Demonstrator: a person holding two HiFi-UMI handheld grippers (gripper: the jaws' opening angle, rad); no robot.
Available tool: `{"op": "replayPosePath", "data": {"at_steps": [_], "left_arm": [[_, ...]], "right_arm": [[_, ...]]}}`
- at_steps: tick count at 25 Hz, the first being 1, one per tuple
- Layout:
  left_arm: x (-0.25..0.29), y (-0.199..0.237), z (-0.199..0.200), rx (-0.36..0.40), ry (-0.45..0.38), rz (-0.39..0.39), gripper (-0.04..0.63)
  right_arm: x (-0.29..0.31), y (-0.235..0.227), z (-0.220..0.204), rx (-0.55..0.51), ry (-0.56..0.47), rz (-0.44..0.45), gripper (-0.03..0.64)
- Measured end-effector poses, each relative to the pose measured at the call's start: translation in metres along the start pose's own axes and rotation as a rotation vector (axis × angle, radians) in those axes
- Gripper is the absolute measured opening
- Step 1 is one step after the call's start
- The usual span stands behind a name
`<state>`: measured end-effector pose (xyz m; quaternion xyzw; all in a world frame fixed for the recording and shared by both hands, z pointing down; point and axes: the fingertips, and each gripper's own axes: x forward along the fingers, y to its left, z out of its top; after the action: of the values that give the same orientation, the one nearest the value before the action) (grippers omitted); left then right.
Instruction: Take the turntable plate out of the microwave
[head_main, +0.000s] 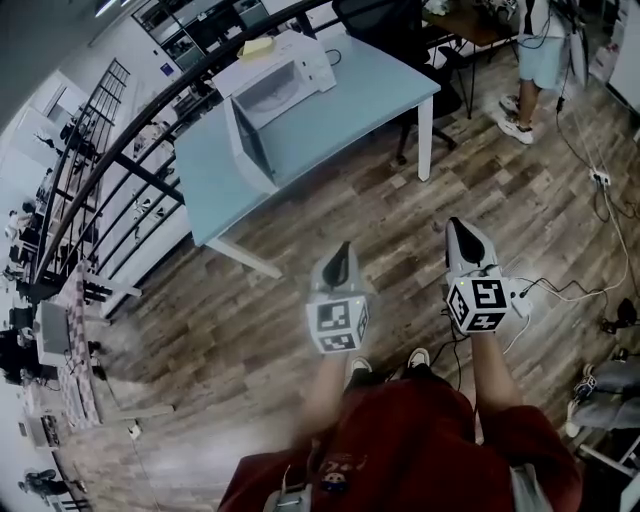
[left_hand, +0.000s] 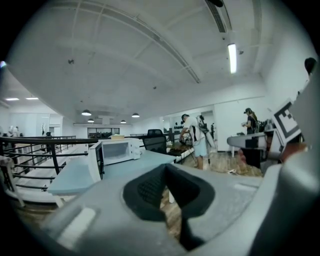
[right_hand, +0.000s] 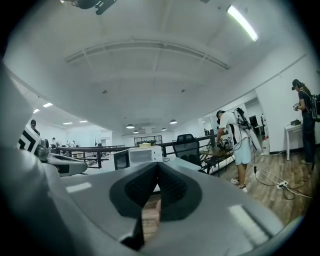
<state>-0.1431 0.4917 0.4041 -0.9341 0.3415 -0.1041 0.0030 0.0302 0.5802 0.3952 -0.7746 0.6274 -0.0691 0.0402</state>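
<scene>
A white microwave stands on a light blue table with its door swung open toward me. Its inside looks pale, and I cannot make out the turntable plate. My left gripper and right gripper are side by side over the wooden floor, well short of the table, both shut with nothing in them. The left gripper view has the microwave beyond the closed left gripper. In the right gripper view, the microwave sits behind the closed right gripper.
A yellow object lies on top of the microwave. A black railing runs along the left. An office chair stands behind the table, and a person stands at the back right. Cables trail on the floor.
</scene>
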Motion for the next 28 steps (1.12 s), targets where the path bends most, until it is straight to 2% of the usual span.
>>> {"op": "replayPosePath", "data": {"at_steps": [6, 13, 19, 28], "left_arm": [[0.012, -0.015, -0.006, -0.008, 0.024, 0.015, 0.000], [0.031, -0.007, -0.013, -0.026, 0.035, 0.039, -0.002], [0.062, 0.020, -0.017, -0.044, 0.029, 0.054, -0.002], [0.130, 0.085, -0.014, -0.081, 0.022, 0.075, 0.000]], "right_arm": [[0.001, -0.027, -0.006, 0.019, 0.021, 0.000, -0.003], [0.024, -0.038, -0.012, 0.035, 0.036, 0.017, -0.003], [0.064, -0.038, -0.014, 0.027, 0.047, 0.024, -0.003], [0.164, -0.025, -0.009, -0.006, 0.069, 0.057, -0.003]]}}
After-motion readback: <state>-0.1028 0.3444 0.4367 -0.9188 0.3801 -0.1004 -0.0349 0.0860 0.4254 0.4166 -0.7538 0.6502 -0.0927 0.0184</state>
